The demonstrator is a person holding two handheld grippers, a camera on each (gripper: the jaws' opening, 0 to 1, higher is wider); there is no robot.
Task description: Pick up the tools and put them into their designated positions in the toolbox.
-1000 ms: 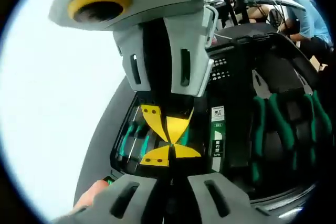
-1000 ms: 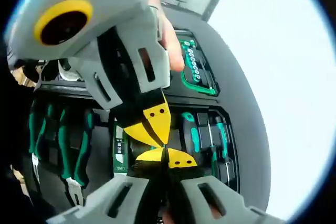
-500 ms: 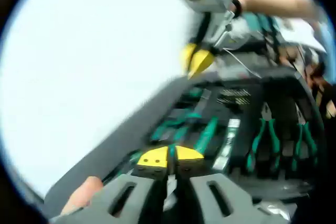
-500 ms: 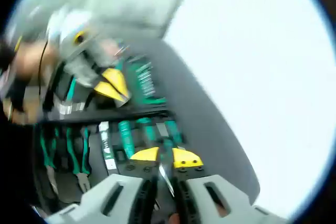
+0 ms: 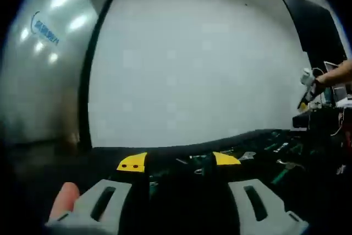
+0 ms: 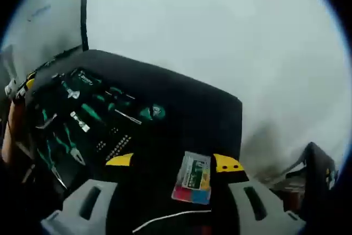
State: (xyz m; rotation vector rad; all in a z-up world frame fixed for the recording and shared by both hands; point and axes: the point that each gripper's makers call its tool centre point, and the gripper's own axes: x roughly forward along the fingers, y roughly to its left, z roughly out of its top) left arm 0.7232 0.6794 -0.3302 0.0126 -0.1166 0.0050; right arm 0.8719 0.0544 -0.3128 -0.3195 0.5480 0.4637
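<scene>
Toolbox [image 6: 181, 108] lies open ahead-left of right gripper [image 6: 174, 163], jaws wide, empty (labelled packet [image 6: 192, 178] between tips, nearer than left gripper [image 5: 179, 161], also wide).

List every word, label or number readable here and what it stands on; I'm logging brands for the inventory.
Card between the right gripper's open fingers: printed, too blurred to read.
White label in the toolbox: too small to read.
Blue marking on the grey panel, left gripper view: blurred, unreadable.
</scene>
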